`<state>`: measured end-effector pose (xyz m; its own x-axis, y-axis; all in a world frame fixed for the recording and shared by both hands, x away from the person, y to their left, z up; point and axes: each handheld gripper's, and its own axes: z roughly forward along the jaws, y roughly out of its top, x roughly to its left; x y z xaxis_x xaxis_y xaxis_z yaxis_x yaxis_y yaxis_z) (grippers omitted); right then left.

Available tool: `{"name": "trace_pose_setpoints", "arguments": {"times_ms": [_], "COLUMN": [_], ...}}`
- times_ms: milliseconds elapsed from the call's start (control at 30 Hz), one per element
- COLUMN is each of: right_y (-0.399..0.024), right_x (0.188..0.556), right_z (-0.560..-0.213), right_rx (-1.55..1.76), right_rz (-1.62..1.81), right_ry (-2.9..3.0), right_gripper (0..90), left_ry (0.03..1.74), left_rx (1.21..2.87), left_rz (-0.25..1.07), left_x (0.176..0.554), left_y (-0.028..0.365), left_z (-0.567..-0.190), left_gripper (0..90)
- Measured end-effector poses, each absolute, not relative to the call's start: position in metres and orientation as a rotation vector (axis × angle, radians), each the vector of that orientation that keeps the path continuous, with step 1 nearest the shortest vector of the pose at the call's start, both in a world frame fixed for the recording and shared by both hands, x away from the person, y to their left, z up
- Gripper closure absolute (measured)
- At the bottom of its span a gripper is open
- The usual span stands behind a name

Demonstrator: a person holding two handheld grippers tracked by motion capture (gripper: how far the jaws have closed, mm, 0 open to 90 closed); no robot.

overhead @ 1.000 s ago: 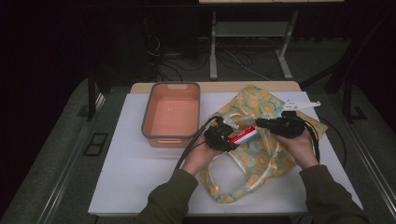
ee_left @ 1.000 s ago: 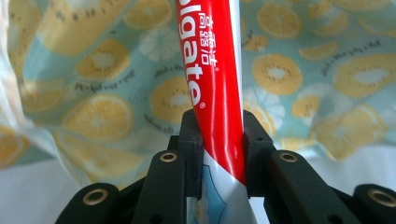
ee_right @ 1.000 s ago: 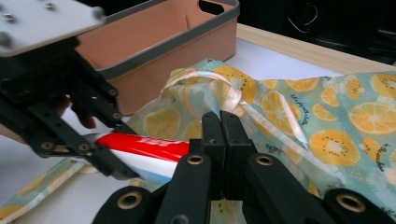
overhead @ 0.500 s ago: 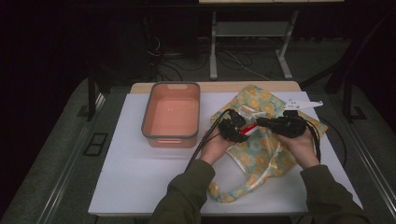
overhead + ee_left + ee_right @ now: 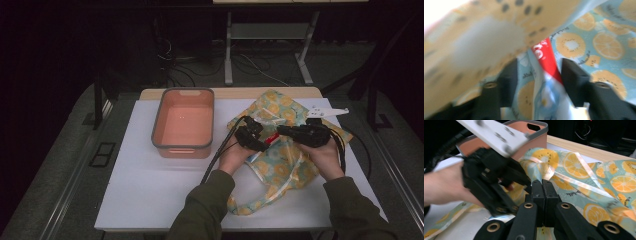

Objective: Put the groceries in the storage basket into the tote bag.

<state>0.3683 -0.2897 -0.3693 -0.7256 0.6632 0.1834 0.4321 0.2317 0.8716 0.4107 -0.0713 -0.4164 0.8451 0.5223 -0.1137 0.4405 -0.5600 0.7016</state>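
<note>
A bag [image 5: 282,162] printed with orange slices lies on the right of the white board. My left gripper [image 5: 254,138] reaches into its mouth from the left. In the left gripper view its jaws [image 5: 540,67] have just been opening and stand apart, with a red and white tube [image 5: 547,60] lying loose between them on the bag's lining [image 5: 599,42]. A red tip of the tube [image 5: 272,138] shows at the bag's mouth. My right gripper [image 5: 295,133] is shut on the bunched edge of the bag [image 5: 579,167]; its jaws [image 5: 544,182] are pressed together.
A salmon tub [image 5: 160,125] with a grey rim stands left of the bag, its wall [image 5: 539,138] just behind the left gripper [image 5: 496,182]. Bare white board [image 5: 150,190] lies in front of the tub. Cables and a stand occupy the dark floor beyond.
The left gripper carried the red tube to the right into the bag's mouth, then its jaws opened off it. The right gripper has kept still on the bag.
</note>
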Motion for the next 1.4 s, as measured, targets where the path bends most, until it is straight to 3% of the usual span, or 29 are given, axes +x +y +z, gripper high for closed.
{"name": "trace_pose_setpoints", "arguments": {"times_ms": [67, 233, 333, 433, 667, 733, 933, 1000, 1400], "right_y": [-0.289, -0.288, -0.287, -0.286, -0.283, -0.284, -0.285, -0.285, -0.284], "right_x": [0.368, 0.368, 0.369, 0.369, 0.369, 0.369, 0.369, 0.369, 0.368], "right_z": [-0.370, -0.371, -0.372, -0.373, -0.375, -0.375, -0.374, -0.374, -0.374], "right_rx": [1.034, 1.035, 1.033, 1.032, 1.027, 1.028, 1.031, 1.031, 1.027], "right_rz": [1.493, 1.485, 1.477, 1.468, 1.459, 1.460, 1.464, 1.464, 1.464], "right_ry": [2.278, 2.283, 2.289, 2.297, 2.305, 2.304, 2.299, 2.300, 2.302], "right_gripper": [89.6, 89.6, 89.6, 89.6, 89.6, 89.6, 89.6, 89.6, 89.6], "left_ry": [0.682, 0.658, 0.635, 0.623, 0.654, 0.652, 0.658, 0.629, 0.643], "left_rx": [2.249, 2.215, 2.227, 2.270, 2.323, 2.330, 2.218, 2.236, 2.260], "left_rz": [0.131, 0.130, 0.132, 0.158, 0.106, 0.077, -0.074, -0.050, 0.077], "left_x": [0.403, 0.381, 0.366, 0.355, 0.360, 0.361, 0.366, 0.364, 0.391], "left_y": [-0.063, -0.035, -0.021, -0.015, -0.014, -0.016, -0.018, -0.022, -0.060], "left_z": [-0.413, -0.409, -0.409, -0.412, -0.431, -0.436, -0.436, -0.436, -0.429], "left_gripper": [39.5, 38.9, 45.5, 45.6, 42.2, 46.3, 75.8, 84.3, 89.0]}}
